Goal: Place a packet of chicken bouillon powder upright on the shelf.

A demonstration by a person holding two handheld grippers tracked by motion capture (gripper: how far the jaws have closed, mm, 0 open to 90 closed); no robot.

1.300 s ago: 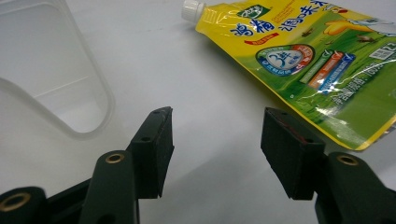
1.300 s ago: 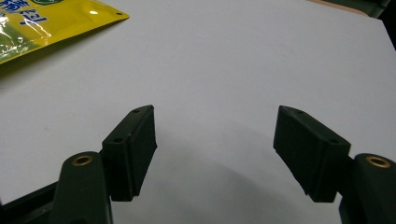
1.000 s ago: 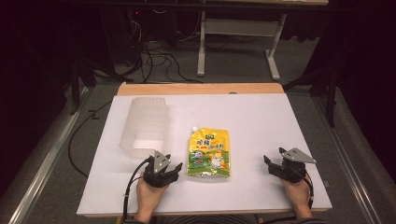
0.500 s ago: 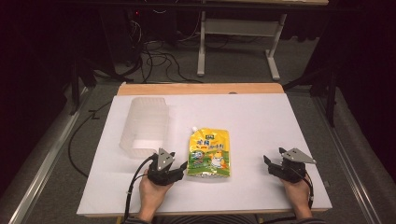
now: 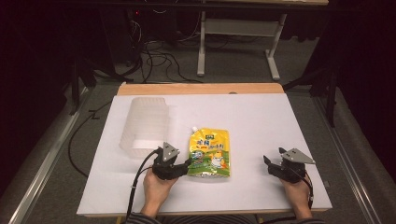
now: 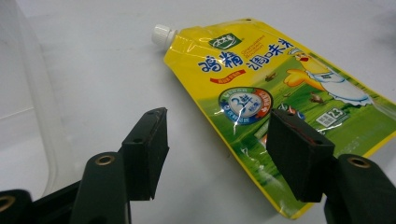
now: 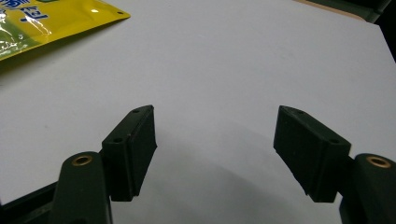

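A yellow spouted pouch (image 5: 209, 154) with a white cap (image 6: 162, 35) lies flat on the white table top (image 5: 261, 116). My left gripper (image 5: 184, 164) is at the pouch's lower left corner. Its jaws have just been opening and stand wide apart. In the left gripper view (image 6: 219, 149) the pouch (image 6: 261, 84) has its left edge running under the gap, and the right jaw hangs over the pouch without pressing it. My right gripper (image 5: 267, 162) rests to the right of the pouch, open over bare table (image 7: 215, 144), with a corner of the pouch (image 7: 42, 23) at the upper left.
A clear plastic container (image 5: 144, 123) lies on the table's left side, just beyond my left gripper; its wall (image 6: 28, 116) shows at the left of the left gripper view. The table's wooden far edge (image 5: 201, 88) is behind. Cables and a desk frame are on the floor beyond.
My left gripper has shifted a little to the right, toward the pouch, and lifted slightly. The right gripper and the pouch have stayed put.
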